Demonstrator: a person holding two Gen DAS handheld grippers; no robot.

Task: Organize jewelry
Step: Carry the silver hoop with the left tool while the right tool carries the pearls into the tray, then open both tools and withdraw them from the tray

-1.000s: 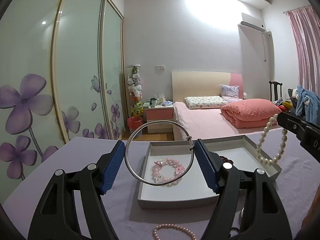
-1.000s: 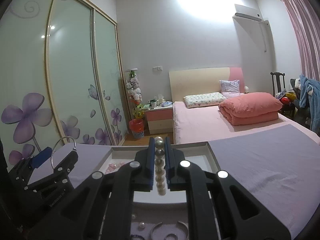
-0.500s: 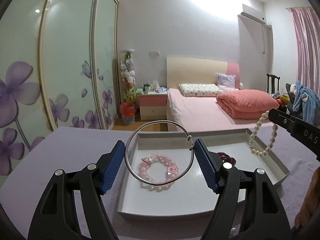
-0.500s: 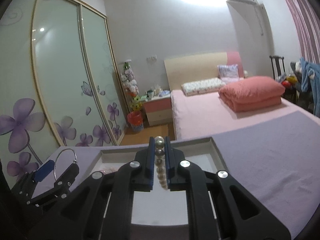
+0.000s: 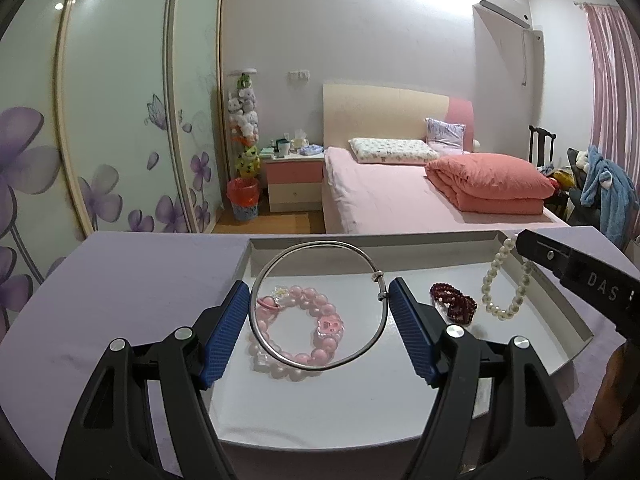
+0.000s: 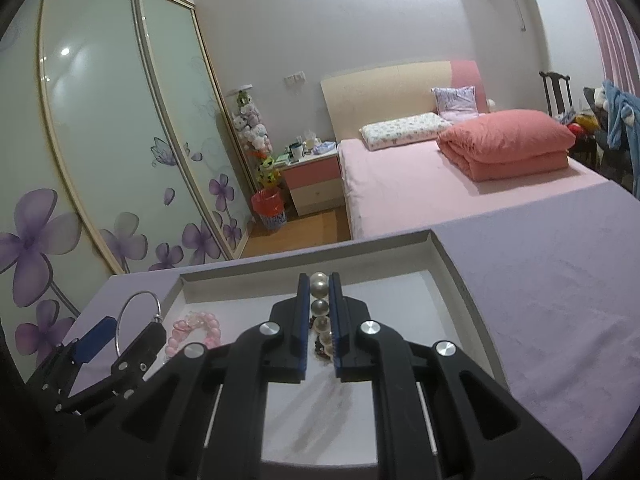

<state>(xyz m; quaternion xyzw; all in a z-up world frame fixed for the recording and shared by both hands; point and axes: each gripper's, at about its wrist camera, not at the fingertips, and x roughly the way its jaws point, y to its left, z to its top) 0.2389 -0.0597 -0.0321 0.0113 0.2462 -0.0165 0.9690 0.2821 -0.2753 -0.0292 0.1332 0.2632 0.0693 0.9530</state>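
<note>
Now the left gripper (image 5: 320, 312) grips a silver bangle (image 5: 318, 306) across its span; right gripper (image 6: 320, 312), beside it, pinches a pearl bracelet (image 6: 320, 306) over the tray (image 5: 560, 312).

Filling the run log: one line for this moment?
left tool: grips silver bangle | right tool: grips pearl bracelet | both over tray

The only lettering I can read is "DAS" in pale capitals on the black side of the right claw (image 5: 520, 246), seen from the left wrist view; a further mark follows it, too cut off to make out.
</note>
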